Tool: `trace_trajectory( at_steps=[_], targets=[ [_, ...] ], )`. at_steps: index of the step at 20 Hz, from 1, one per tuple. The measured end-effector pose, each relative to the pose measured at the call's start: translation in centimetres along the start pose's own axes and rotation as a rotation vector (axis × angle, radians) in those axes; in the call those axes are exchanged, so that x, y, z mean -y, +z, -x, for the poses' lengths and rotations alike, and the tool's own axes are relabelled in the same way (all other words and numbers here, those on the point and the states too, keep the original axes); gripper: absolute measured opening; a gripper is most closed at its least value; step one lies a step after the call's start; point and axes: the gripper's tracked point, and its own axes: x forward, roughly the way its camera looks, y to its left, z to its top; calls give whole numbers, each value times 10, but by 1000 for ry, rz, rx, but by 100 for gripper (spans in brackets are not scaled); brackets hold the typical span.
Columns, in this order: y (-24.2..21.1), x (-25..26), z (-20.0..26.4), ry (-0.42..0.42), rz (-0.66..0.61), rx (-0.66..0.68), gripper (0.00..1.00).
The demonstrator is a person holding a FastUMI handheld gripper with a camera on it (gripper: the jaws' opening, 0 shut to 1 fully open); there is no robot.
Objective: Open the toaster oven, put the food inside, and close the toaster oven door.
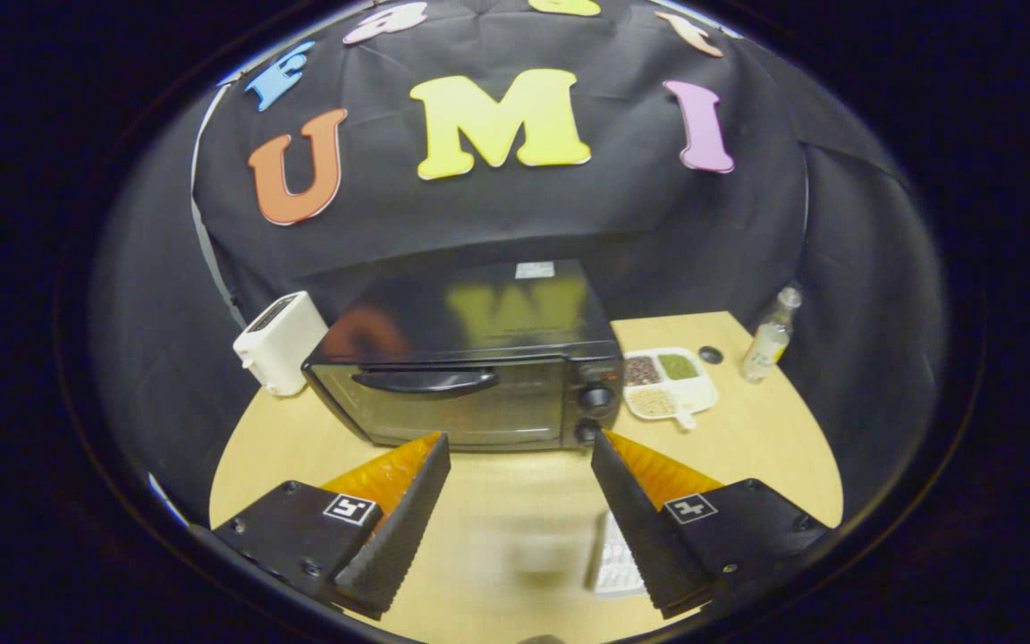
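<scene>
- Booth w/ black cloth wall; wooden table (747, 438) carries all items.
- Toaster oven (470, 358) sits mid-table, front toward camera. Door shut, handle (426, 381) across top of glass, two knobs (595, 400) on its right side.
- Interior: glass is dark and reflective; cannot tell if food is inside.
- Divided plate (669, 383) just right of oven, w/ three portions (dark, green, pale). Probably the food, but that is a guess.
- Other items: white appliance (280, 342) left of oven; small bottle (770, 338) at far right; dark cap (710, 354) between plate and bottle.
- White ribbed object (613, 559) lies on table close by right finger, blurred; ID not possible.
- Tongs (519, 447): wide open, nothing held. Fingertips point at lower front of oven, w/ bare table between tips and oven; no contact w/ door.
- Pose: tongs held level, slightly above table, aimed straight at oven front, centred a bit right of handle.
- Task status: shut door + empty tongs fits two stages: (a) oven yet to be opened, food outside; (b) food loaded, door closed again. Filled plate outside oven leans toward (a), not conclusive.
- Remaining work: cannot be fixed from this view alone.
</scene>
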Motion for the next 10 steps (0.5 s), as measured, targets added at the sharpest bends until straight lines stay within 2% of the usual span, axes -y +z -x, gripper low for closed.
trace_trajectory(
  at_steps=[5, 10],
  targets=[
    [62, 81, 92, -126, -4, 180, 100],
    [130, 136, 192, -187, 41, 430, 100]
  ],
)
